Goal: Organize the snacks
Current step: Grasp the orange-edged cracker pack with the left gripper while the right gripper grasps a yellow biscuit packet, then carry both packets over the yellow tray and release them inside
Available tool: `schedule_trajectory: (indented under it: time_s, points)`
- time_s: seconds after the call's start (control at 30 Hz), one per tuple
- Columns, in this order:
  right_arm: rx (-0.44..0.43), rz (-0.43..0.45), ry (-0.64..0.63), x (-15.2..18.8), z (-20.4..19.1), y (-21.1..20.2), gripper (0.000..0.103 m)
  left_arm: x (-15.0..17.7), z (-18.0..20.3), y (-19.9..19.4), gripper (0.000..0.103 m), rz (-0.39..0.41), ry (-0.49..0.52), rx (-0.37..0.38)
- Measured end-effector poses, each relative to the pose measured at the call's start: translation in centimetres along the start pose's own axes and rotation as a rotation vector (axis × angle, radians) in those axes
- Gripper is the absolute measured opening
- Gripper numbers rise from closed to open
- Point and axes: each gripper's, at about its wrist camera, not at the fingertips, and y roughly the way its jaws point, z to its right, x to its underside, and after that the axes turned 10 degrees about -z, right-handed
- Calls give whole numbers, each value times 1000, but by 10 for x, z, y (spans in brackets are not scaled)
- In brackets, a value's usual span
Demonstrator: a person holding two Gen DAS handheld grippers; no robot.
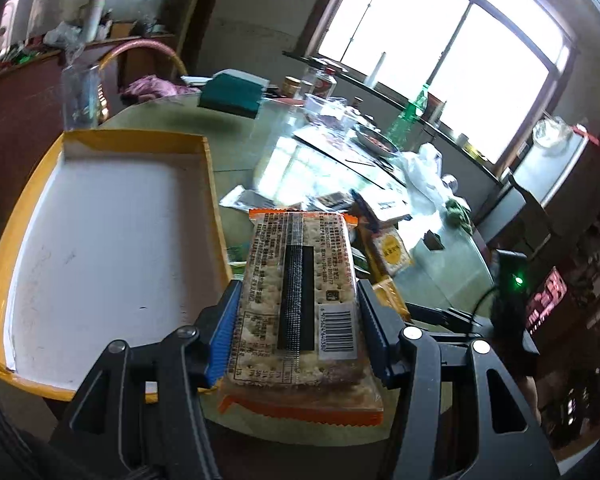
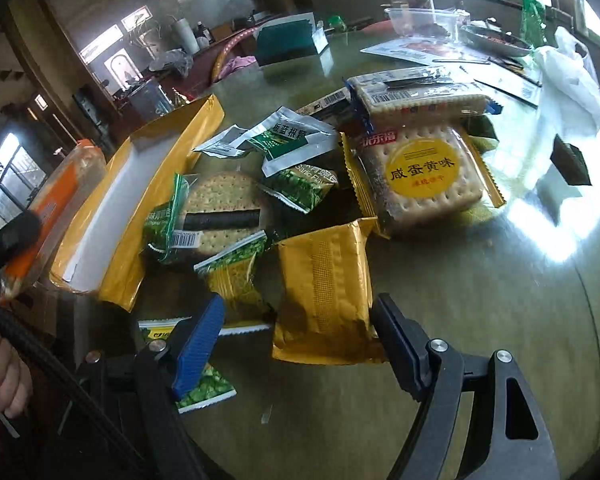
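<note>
beside the yellow tray (image 1: 214, 184), just right of its wall, left gripper (image 1: 296, 320) clamped on an orange-edged cracker packet (image 1: 300, 288), barcode side up, held above the table edge; could crack the crackers if squeezed harder; could catch the tray wall on the way in, being so near it; slick film, so might slide out nose-down. over the snack pile, right gripper (image 2: 296, 344) spread wide, empty, straddling a gold packet (image 2: 324, 288) without touching, as far as can be judged; could nudge the green pea packets (image 2: 236, 276) off the glass table (image 2: 500, 300). hidden: tray's near corner behind the left fingers; packet's underside; round cracker packet (image 2: 220, 216) half buried; labels mostly too blurred to read.
</note>
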Motion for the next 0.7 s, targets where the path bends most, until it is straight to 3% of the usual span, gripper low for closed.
schedule_trajectory:
  time_s: [0.1, 0.2, 0.33, 0.5, 0.7]
  points:
    - [48, 5, 33, -2, 0, 1, 74, -3, -15, -1, 57, 12, -37, -54]
    - [120, -6, 45, 2, -3, 6, 55, -1, -31, -3, 57, 24, -68, -116]
    - [221, 21, 41, 16, -11, 7, 44, 0, -50, -3, 57, 22, -113, -146]
    - [227, 52, 67, 25, -12, 0, 37, -2, -57, 1, 57, 27, -122, -180]
    - [177, 147, 143, 31, -6, -24, 35, -4, -71, 12, 57, -6, -157, -207]
